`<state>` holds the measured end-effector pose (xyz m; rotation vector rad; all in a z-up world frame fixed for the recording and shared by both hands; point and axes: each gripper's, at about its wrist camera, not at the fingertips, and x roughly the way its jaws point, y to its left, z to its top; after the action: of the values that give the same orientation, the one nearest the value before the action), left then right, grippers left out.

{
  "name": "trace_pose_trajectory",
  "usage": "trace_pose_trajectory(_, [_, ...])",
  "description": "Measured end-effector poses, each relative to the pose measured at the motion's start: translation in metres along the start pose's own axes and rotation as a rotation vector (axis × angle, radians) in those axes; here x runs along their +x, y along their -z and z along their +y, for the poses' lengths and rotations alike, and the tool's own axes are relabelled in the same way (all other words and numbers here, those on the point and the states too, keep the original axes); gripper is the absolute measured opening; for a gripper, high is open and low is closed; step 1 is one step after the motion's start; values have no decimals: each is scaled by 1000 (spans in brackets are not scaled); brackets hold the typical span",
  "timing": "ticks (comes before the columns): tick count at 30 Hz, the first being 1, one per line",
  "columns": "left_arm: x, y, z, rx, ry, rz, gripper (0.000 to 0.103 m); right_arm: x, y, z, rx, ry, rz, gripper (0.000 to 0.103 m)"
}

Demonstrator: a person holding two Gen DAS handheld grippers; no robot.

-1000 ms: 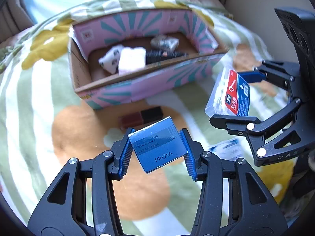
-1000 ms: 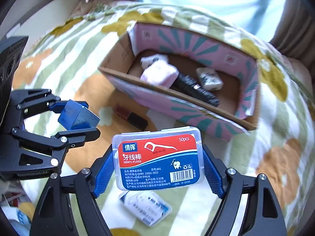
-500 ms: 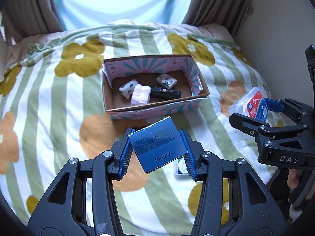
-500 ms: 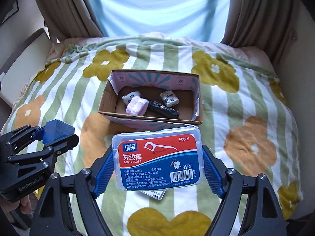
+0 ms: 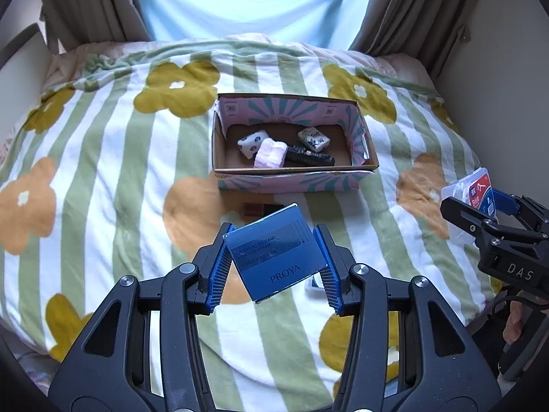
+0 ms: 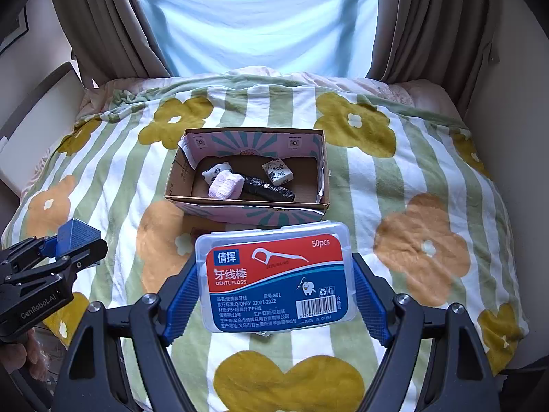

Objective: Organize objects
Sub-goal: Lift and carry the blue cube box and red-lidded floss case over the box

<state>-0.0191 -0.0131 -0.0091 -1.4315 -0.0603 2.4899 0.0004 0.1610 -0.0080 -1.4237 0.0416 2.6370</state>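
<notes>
My left gripper [image 5: 272, 267] is shut on a blue PROYA cream box [image 5: 278, 252], held high above the bed; it also shows at the left of the right wrist view [image 6: 73, 237]. My right gripper [image 6: 276, 292] is shut on a clear dental floss box [image 6: 274, 278] with a red and blue label; it also shows at the right edge of the left wrist view [image 5: 471, 194]. A pink and teal cardboard box [image 5: 291, 182] sits mid-bed. It holds two white patterned packets [image 5: 252, 142], a pink towel roll [image 5: 271, 152] and a black tube [image 5: 308, 158].
A dark brown and black stick [image 5: 262, 209] lies on the flowered blanket [image 5: 103, 171] just in front of the cardboard box, partly hidden by the cream box. Curtains [image 6: 103, 24] and a bright window stand behind the bed. A wall runs along the right side.
Both grippers have pulled back and up from the cardboard box, still holding their items. The box now looks smaller and farther, and the whole bed is in view.
</notes>
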Motion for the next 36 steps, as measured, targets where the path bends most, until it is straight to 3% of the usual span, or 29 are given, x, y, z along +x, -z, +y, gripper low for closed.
trace_pose_trajectory(10, [7,-19,-2,-12,-2,-5,43,10,-15,-6,-9,-29,3,78])
trace_pose_trajectory(21, [47,-81,2,-28,-33,-14,43,61,-64,-13,-82,-69,9,78])
trace_pose_trajectory(28, [99,-133,2,-22,-30,-1,43,117,-99,-21,-149,-87,30,78])
trace_pose_trajectory(36, [190,-177,-1,-49,-12,27,43,195,-120,-26,-236,-117,72,78])
